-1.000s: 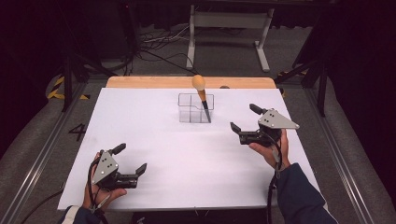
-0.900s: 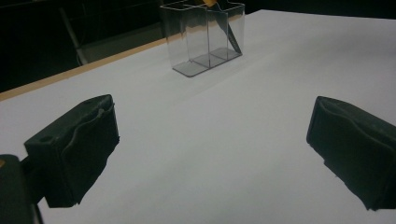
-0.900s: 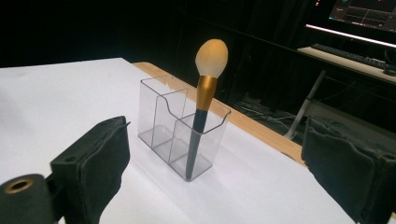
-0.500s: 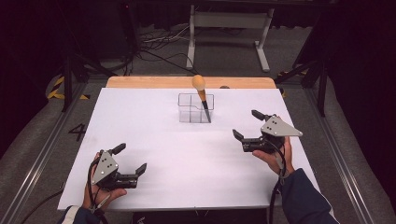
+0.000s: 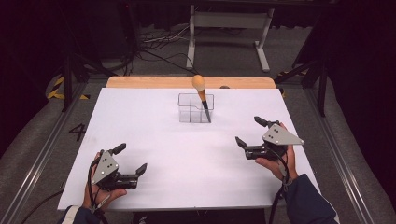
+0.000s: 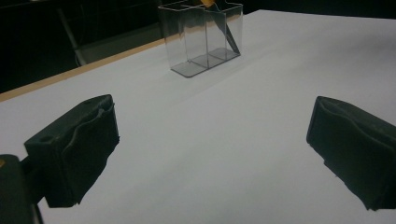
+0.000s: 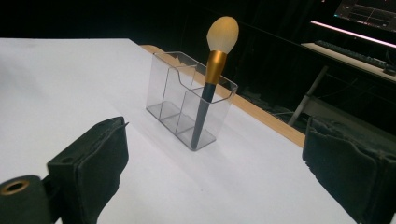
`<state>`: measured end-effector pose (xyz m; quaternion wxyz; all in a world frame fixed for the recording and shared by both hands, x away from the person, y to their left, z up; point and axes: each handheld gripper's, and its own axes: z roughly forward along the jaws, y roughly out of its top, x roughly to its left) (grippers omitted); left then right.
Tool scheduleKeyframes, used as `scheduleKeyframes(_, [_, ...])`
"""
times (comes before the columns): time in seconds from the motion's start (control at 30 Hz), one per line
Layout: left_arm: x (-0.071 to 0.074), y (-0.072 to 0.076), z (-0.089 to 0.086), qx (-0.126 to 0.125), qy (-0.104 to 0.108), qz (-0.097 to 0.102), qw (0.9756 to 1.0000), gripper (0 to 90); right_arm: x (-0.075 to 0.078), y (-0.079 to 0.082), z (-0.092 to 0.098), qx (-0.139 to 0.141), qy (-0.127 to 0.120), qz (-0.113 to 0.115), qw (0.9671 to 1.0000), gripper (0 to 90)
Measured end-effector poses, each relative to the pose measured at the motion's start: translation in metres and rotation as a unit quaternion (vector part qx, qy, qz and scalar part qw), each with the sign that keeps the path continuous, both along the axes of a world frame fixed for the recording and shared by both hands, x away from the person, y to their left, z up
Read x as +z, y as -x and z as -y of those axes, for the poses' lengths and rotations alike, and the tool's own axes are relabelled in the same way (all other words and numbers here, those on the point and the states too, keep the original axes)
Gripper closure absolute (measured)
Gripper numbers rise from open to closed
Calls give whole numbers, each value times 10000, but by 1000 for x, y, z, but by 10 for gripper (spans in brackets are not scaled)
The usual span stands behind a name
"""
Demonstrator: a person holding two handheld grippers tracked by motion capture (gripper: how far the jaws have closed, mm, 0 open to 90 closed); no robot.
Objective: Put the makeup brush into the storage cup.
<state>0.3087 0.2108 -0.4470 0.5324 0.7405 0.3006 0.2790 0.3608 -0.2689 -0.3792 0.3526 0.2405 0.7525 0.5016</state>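
we are holding the left gripper [image 5: 130, 159] at seven o'clock on the white table [image 5: 154, 140], jaws spread wide and gripping nothing. we are holding the right gripper [image 5: 247, 132] at four o'clock, jaws equally wide and empty. the makeup brush [image 5: 201, 95] is standing tilted, head up, in the end compartment of the clear organizer [image 5: 190, 108] at twelve o'clock, well apart from both grippers, with bare table lying between. dark floor, cables [image 5: 159, 46] and a metal stand [image 5: 229, 28] are lying beyond. the right gripper view is showing a keyboard [image 7: 355, 55] behind.
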Motion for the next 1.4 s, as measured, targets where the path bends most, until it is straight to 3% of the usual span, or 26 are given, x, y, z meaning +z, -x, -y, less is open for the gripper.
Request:
scheduleKeyframes(0.53, [0, -1, 0, -40, -20, -14, 10000, 29, -22, 21, 20, -69, 241, -19, 9997, 72])
scheduleKeyframes(0.63, [0, -1, 0, -45, -9, -29, 10000, 29, -26, 24, 25, 18, 180, -79, 9998, 68])
scheduleKeyframes(1.03, [-3, -4, -5, -100, -10, -114, 9999, 28, -43, 34, 50, -355, 196, -347, 9986, 56])
scheduleKeyframes(1.3, [-2, -4, -4, -134, -21, -120, 9998, 28, -57, 36, 52, -609, 564, -475, 9954, 49])
scheduleKeyframes(1.4, [-1, -4, -3, -127, -36, -66, 9999, 28, -57, 36, 53, -605, 448, -489, 9960, 47])
